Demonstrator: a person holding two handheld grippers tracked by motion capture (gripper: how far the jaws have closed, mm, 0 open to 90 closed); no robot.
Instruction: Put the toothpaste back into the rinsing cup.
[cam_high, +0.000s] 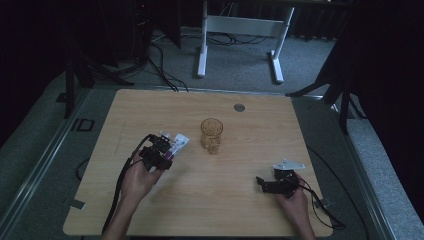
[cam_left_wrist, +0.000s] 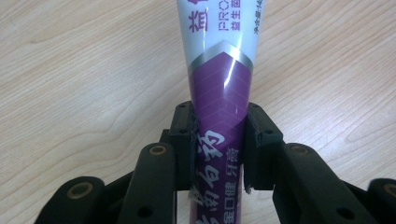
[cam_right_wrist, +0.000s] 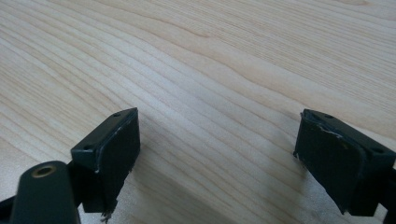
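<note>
The table (cam_high: 220, 205) is a pale wood-grain board with rounded corners, and an amber glass (cam_high: 211, 135) stands near its middle. Beyond the glass, toward the far edge, a small grey disc (cam_high: 239, 107) is set into the top.

Left of the glass and a little nearer the person, the left gripper (cam_high: 167, 150) is clamped on a tube (cam_high: 178, 144) of white and purple with printed characters. In the left gripper view the two pads press the tube's (cam_left_wrist: 219, 93) purple part from either side, and the tube runs on over the bare wood, its white end pointing toward the glass.

Right of the glass and nearer the person, the right gripper (cam_high: 261, 182) sits low by the table's right edge, well apart from the glass. In the right gripper view its jaws stand wide apart with nothing but wood grain between them.

Around the table lies grey carpet. Behind the glass, past the far edge, stand the white legs of a desk (cam_high: 242, 25), with black cables (cam_high: 162, 70) trailing over the floor to its left. Dark stands and curtains close in the room at both sides.
</note>
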